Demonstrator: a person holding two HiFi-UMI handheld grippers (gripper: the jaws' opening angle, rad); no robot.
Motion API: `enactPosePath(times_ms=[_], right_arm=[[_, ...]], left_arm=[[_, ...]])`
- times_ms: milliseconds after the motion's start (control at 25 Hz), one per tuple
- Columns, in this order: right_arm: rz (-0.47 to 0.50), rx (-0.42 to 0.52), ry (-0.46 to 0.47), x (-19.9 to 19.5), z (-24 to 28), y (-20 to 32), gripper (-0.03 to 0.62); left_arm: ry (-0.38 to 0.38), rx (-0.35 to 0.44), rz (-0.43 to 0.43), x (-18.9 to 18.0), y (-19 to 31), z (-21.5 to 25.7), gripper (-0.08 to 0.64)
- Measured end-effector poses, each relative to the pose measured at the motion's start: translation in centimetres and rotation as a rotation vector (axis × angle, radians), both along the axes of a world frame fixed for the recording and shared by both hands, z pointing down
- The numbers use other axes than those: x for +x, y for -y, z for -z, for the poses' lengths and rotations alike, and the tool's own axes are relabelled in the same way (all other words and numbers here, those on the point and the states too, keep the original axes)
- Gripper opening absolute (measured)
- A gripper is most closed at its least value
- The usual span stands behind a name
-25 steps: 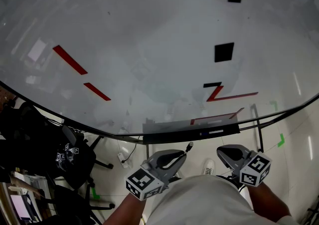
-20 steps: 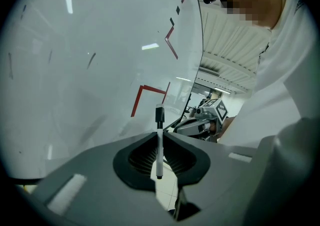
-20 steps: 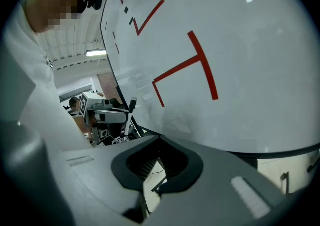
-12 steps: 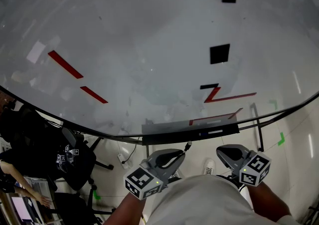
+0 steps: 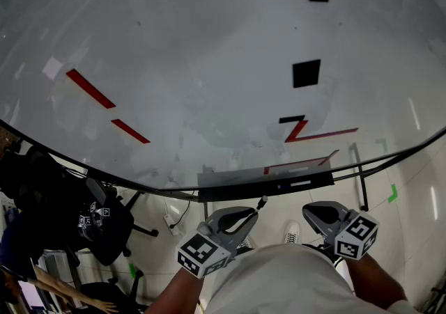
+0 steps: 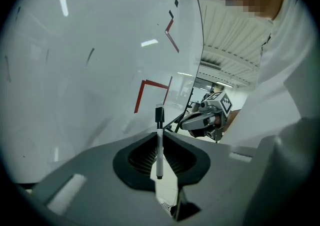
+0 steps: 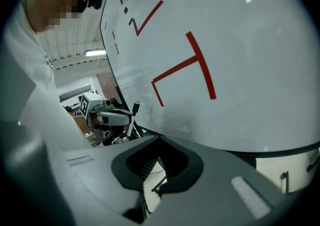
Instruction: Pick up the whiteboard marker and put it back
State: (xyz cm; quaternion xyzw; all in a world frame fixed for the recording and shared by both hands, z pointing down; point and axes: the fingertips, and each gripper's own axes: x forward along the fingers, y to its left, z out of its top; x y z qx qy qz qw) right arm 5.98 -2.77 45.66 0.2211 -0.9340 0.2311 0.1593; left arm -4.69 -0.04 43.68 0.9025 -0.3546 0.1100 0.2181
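A whiteboard marker (image 6: 159, 142) with a white body and black cap stands upright between the jaws of my left gripper (image 6: 159, 159), which is shut on it. In the head view the left gripper (image 5: 251, 217) is low at centre, and the marker's capped end (image 5: 263, 202) points at the whiteboard's dark tray (image 5: 244, 186). My right gripper (image 5: 311, 212) hovers to the right of it, just below the tray, with its jaws together and nothing in them (image 7: 158, 166). The right gripper view shows the left gripper (image 7: 131, 114) holding the marker (image 7: 134, 115).
The large whiteboard (image 5: 209, 62) fills the view ahead, with red strokes (image 5: 317, 133) and black squares (image 5: 306, 73) on it. Black office chairs (image 5: 104, 225) stand at the lower left. A stand leg (image 5: 359, 173) and green floor tape (image 5: 392, 195) are on the right.
Both grippers stay where they were, the left still shut on the marker. The head view has shifted slightly, and a person moves about at the lower left.
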Motion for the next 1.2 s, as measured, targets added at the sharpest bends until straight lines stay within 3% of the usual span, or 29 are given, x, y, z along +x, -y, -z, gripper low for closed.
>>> enactPosePath(times_ms=[480, 680, 920, 1200], right_arm=[[-0.004, -0.002, -0.002, 0.1, -0.1, -0.1, 0.002], [-0.007, -0.006, -0.005, 0.2, -0.3, -0.2, 0.002], [-0.011, -0.006, -0.005, 0.4, -0.3, -0.2, 0.002], [-0.019, -0.013, -0.005, 0.7, -0.7, -0.3, 0.002]], left_arm=[[0.052, 0.008, 0.013, -0.7, 0.3, -0.5, 0.054], [0.171, 0.050, 0.003, -1.2, 0.6, -1.3, 0.055], [0.232, 0.056, 0.002, -1.3, 1.0, -1.9, 0.055], [0.416, 0.076, -0.034, -1.4, 1.0, -3.5, 0.055]])
